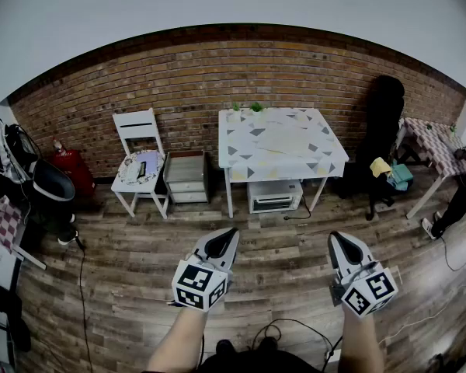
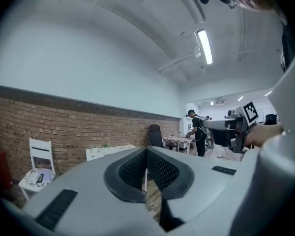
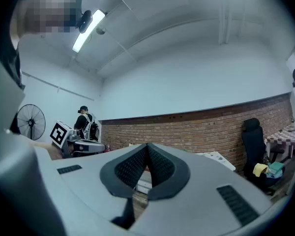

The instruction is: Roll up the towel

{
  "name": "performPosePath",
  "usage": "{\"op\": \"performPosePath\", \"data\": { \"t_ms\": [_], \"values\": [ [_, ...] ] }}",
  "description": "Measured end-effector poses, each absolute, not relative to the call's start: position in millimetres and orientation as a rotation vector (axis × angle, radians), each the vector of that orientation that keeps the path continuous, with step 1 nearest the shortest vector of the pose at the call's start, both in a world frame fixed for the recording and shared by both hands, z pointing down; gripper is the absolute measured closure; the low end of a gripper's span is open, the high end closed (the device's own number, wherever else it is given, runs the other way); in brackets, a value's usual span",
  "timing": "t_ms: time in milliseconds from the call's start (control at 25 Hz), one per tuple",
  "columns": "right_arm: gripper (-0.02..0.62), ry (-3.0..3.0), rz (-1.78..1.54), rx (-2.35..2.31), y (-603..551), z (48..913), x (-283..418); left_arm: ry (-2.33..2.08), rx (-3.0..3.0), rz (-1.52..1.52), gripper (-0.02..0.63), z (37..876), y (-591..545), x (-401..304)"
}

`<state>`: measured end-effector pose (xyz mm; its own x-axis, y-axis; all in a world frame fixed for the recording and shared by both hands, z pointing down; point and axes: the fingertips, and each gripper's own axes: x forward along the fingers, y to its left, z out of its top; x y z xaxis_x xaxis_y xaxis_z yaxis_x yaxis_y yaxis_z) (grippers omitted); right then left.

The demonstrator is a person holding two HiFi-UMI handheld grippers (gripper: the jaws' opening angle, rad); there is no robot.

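A pale towel lies flat on the white table with grey triangle print, against the brick wall, far ahead of both grippers. My left gripper is held level over the wooden floor, jaws shut with nothing between them. My right gripper hangs beside it at the same height, also shut and empty. In the left gripper view the closed left gripper points toward the table. In the right gripper view the closed right gripper points at the brick wall.
A white chair with items on its seat and a small drawer unit stand left of the table. A box sits under it. A black office chair is at the right. People stand at both sides. Cables cross the floor.
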<state>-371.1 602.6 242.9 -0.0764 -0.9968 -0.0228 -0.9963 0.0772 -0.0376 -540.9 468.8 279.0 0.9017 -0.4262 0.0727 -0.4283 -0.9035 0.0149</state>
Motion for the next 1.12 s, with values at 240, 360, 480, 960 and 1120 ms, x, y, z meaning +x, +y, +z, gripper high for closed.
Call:
{"op": "performPosePath", "data": {
  "t_ms": [240, 360, 480, 960, 1120],
  "values": [
    [0.584, 2.256, -0.006, -2.113, 608.8, 244.3, -355.3, -0.689, 3.057, 0.112, 0.588, 277.7, 471.9, -533.7],
    [0.584, 2.244, -0.017, -2.149, 615.2, 248.8, -343.1, -0.679, 3.075, 0.130, 0.588, 276.8, 477.7, -521.9],
    [0.583, 2.274, 0.007, -2.216, 622.5, 249.8, -333.3, -0.710, 3.087, 0.153, 0.588, 275.8, 483.2, -508.5],
    [0.569, 2.314, -0.071, -2.132, 635.7, 267.3, -277.4, -0.754, 3.086, 0.202, 0.586, 287.6, 482.4, -453.7],
    [0.558, 2.293, -0.131, -2.119, 606.5, 280.5, -253.0, -0.761, 3.068, 0.217, 0.586, 302.4, 455.3, -432.6]
  ]
}}
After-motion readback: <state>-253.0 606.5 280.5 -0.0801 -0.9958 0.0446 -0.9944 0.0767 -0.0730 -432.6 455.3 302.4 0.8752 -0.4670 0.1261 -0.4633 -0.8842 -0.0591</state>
